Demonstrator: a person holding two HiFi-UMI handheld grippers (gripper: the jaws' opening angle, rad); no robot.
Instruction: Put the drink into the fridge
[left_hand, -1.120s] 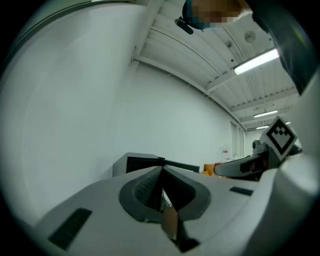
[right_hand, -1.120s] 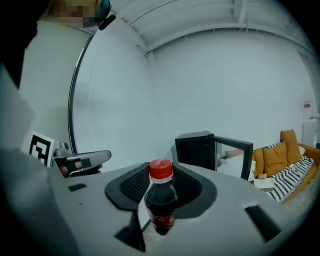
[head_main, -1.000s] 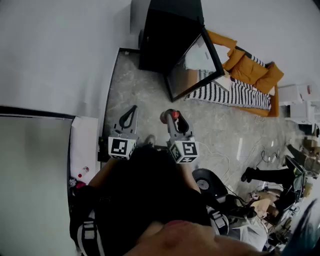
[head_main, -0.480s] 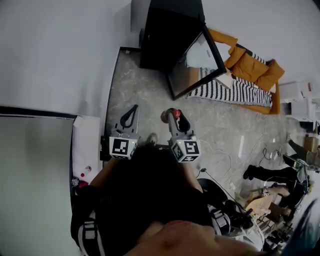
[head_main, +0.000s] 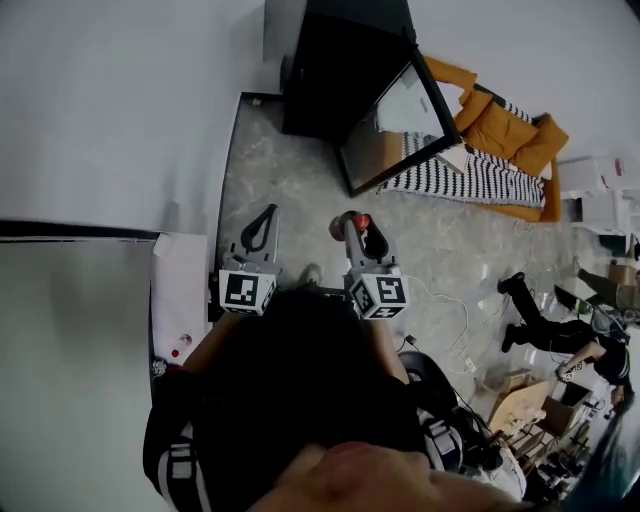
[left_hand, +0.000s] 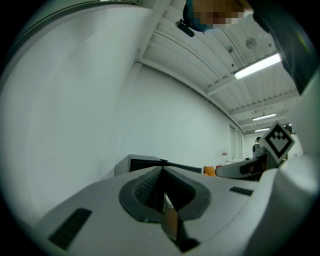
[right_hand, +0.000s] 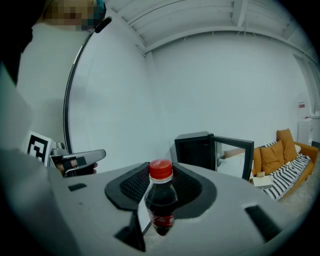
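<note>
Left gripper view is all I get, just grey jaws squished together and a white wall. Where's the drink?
Observer: In the right gripper. It is closed on a dark cola bottle with a red cap, held upright.
Operator: Is the fridge open so it can go in?
Observer: Yes. The small black fridge stands on the floor ahead, and its door is swung wide open.
Operator: Is anything near it?
Observer: A black-and-white striped cover lies just past the open door, on an orange sofa.
</note>
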